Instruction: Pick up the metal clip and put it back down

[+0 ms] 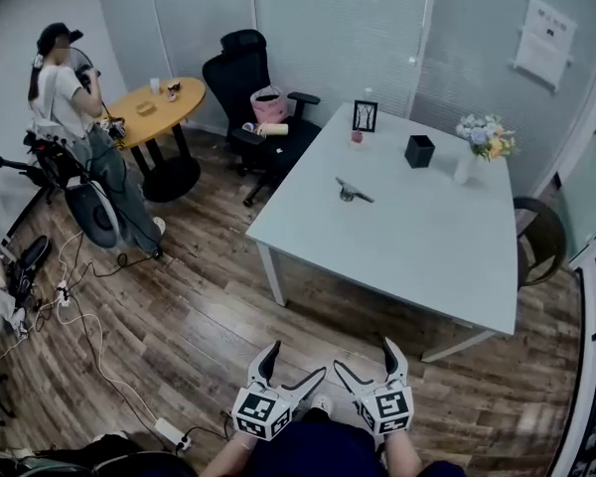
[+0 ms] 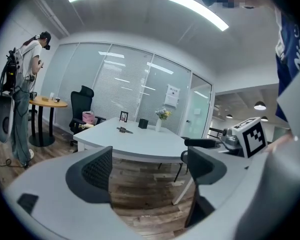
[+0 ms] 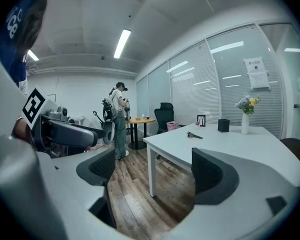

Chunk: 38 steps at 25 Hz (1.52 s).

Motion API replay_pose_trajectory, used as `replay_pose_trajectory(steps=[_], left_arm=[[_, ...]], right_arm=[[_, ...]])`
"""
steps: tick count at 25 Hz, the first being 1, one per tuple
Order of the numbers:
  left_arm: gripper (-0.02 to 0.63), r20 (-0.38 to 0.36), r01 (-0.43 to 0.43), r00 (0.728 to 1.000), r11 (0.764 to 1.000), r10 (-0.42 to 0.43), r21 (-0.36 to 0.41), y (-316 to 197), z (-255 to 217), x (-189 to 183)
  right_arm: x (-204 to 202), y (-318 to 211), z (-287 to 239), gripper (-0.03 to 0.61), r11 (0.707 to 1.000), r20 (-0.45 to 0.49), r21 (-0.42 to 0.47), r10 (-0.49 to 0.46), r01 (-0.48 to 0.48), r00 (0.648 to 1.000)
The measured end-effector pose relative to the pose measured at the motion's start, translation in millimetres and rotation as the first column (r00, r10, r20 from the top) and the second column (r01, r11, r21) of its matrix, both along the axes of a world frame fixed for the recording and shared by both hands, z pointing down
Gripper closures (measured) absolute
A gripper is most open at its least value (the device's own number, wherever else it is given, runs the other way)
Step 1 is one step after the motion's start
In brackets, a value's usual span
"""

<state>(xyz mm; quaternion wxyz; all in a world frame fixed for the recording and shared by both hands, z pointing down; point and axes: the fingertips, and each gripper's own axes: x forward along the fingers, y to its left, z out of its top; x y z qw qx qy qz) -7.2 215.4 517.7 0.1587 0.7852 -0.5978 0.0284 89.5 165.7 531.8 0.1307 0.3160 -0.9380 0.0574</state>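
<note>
Left gripper [image 1: 298, 361] and right gripper [image 1: 363, 358] gape empty, metal clip [image 1: 355, 191] on table [image 1: 427, 232].

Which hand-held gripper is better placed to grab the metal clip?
Right, narrowly: the right hand-held gripper is more directly in line with the metal clip than the left hand-held gripper. Both are open, empty and short of the white table.

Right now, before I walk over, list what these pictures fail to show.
Metal clip: too small in all three views to make out its details.
Wall notice: head view, print too small to read.
Brown chair: head view, partly hidden by the table edge.
Picture frame: head view, its image too small to tell.
</note>
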Motion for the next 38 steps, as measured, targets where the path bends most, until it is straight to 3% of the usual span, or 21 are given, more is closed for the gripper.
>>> replay_pose_trajectory(steps=[8, 22, 28, 38], left_arm=[[0.161, 0.026, 0.013, 1.000, 0.999, -0.012, -0.041, -36.7, 10.5, 15.7], [0.162, 0.019, -0.075, 0.997, 0.994, 0.077, -0.086, -98.0, 29.5, 9.5], [0.161, 0.013, -0.102, 0.995, 0.990, 0.104, -0.101, -154.6, 34.2, -22.6], [0.161, 0.016, -0.148, 0.989, 0.986, 0.150, -0.074, -252.6, 30.2, -107.4]], right_arm=[[9.2, -34.2, 5.9, 0.114, 0.999, 0.012, -0.032, -0.014, 0.014, 1.000], [0.2, -79.1, 22.3, 0.118, 0.996, 0.006, -0.071, 0.054, -0.054, 0.999], [-26.9, -124.4, 23.5, 0.118, 0.991, -0.007, -0.082, 0.102, -0.103, 0.995], [-93.1, -215.0, 15.5, 0.118, 0.978, -0.051, -0.040, 0.204, -0.206, 0.978]])
